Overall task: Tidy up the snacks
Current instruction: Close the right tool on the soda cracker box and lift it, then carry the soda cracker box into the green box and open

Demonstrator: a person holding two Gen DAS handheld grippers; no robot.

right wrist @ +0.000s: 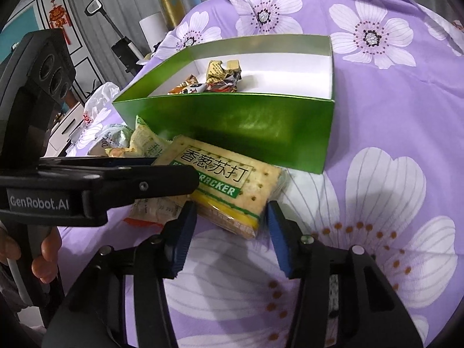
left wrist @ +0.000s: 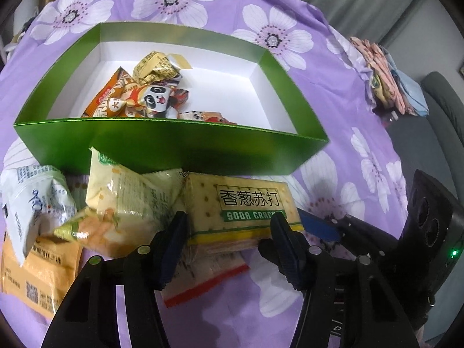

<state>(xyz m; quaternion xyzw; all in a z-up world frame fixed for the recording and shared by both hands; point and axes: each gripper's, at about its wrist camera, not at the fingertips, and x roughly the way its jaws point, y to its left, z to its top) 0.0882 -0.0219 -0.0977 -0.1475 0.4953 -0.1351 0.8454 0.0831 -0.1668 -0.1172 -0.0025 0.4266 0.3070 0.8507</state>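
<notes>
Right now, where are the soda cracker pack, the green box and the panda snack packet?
soda cracker pack [left wrist: 249,200]: left wrist view, on its printed label.
green box [right wrist: 246,124]: right wrist view, on its near outer wall.
panda snack packet [left wrist: 156,98]: left wrist view, on the panda face, inside the box.

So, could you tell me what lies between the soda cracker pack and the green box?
Nothing: in the right wrist view the soda cracker pack lies directly against the green box wall.

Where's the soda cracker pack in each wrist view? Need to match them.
Left wrist: clear-wrapped rectangular soda cracker pack low centre, between the left gripper fingers.
Right wrist: same pack centre, just above the right gripper.
Shared landmark: green cardboard box with white inside right behind it.
</notes>
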